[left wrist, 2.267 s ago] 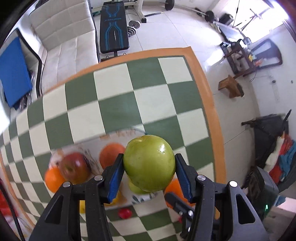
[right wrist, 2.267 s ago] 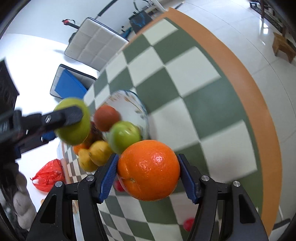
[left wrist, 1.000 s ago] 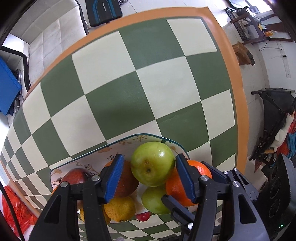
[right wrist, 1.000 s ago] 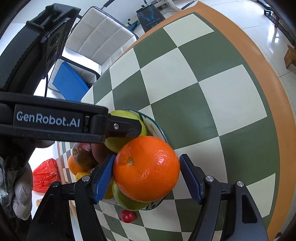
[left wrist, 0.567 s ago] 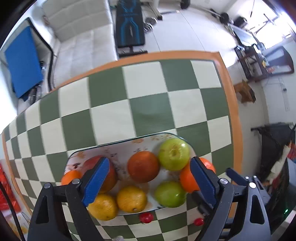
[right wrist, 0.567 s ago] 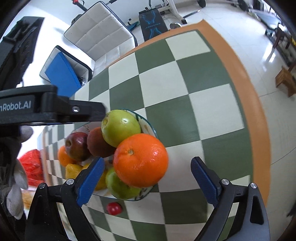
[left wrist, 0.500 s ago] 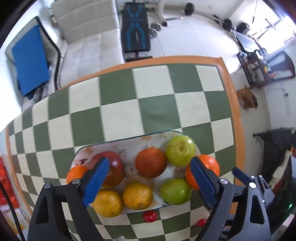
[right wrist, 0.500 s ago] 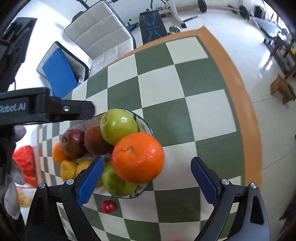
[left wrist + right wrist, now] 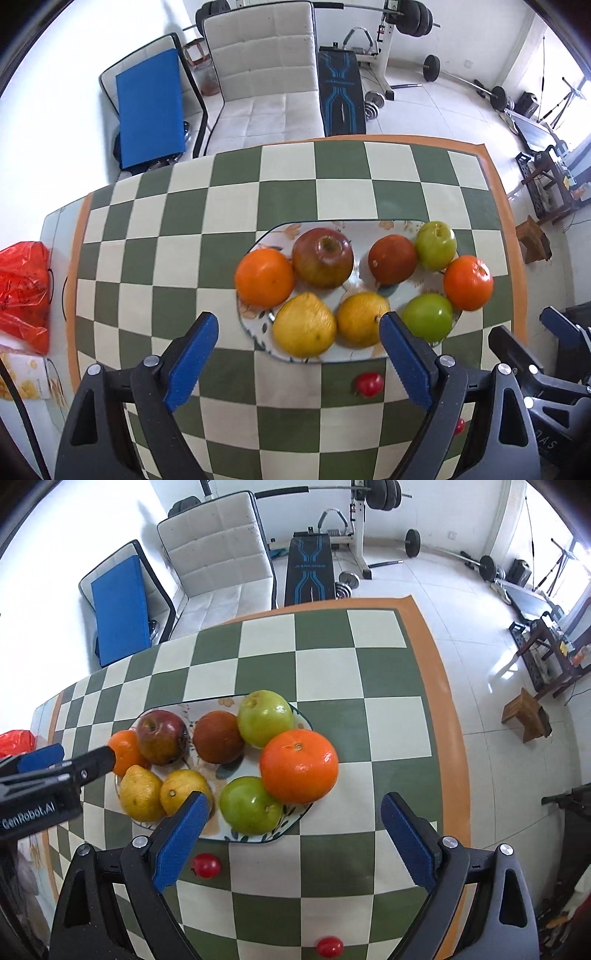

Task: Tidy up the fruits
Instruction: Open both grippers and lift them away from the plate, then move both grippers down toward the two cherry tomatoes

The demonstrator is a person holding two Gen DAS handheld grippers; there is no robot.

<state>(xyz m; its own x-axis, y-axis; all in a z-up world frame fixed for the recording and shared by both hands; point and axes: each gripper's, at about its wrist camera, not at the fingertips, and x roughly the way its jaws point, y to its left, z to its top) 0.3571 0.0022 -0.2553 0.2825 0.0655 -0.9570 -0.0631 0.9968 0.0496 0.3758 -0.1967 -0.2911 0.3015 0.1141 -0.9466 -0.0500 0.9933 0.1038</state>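
A flowered oval plate (image 9: 369, 229) (image 9: 221, 830) on the checked table holds several fruits. Among them are a green apple (image 9: 435, 240) (image 9: 265, 718) at the far right, an orange (image 9: 468, 282) (image 9: 299, 766) at the right edge, another green apple (image 9: 426, 316) (image 9: 251, 809), a red apple (image 9: 322, 256) (image 9: 162, 736), a brown fruit (image 9: 392, 256) (image 9: 219, 736), two yellow fruits and another orange (image 9: 264, 277). My left gripper (image 9: 298, 360) is open and empty, above the plate's near side. My right gripper (image 9: 293, 843) is open and empty, above the near right of the plate.
Two small red tomatoes (image 9: 206, 866) (image 9: 329, 946) lie on the checked cloth in front of the plate; one shows in the left wrist view (image 9: 368, 384). A red bag (image 9: 22, 291) sits at the table's left end. The table's orange edge (image 9: 443, 716) runs along the right.
Both grippers opened, leaving the green apple and the orange on the plate, then drew back and up from it.
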